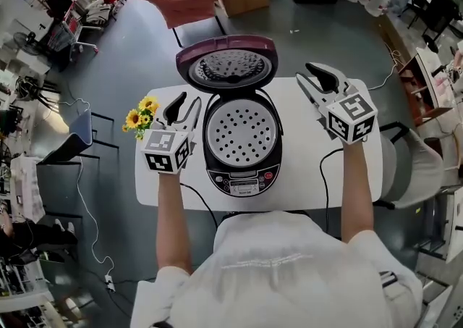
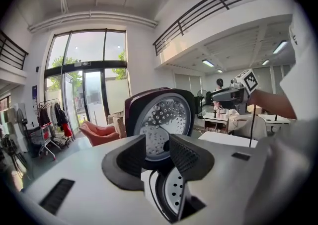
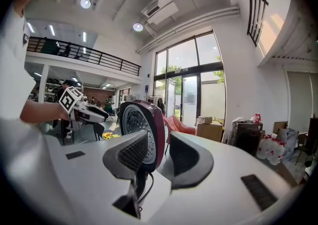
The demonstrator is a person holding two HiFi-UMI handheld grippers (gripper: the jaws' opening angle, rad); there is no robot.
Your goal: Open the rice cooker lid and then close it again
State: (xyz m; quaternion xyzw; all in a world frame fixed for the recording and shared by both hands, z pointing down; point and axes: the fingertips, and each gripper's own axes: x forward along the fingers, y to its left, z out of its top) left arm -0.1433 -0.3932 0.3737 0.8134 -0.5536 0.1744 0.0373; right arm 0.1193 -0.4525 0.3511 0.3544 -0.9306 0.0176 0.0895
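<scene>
**Maroon lid up, both grippers empty**

White table, seen from the head view: the cooker sits at its middle with the lid swung up and back, its round metal inner face showing. In the pot's mouth lies what looks like a perforated tray; the print on the front panel is too small to read. The raised lid hides the hinge.

The left gripper is held just left of the cooker and the right gripper a little farther off to its right. Neither touches the cooker. Each has its jaws moderately apart with nothing between the pads.

In the left gripper view, the left gripper frames the lid in its gap, and the jaws cover the lid's lower edge and most of the pot. The right gripper shows beyond.

In the right gripper view, the right gripper sees the lid nearly edge-on. The nearer jaw hides the cooker's body, and the left gripper is visible past it.

Yellow flowers stand at the table's left edge, partly behind the left gripper. The person's white shirt covers the table's near edge.
</scene>
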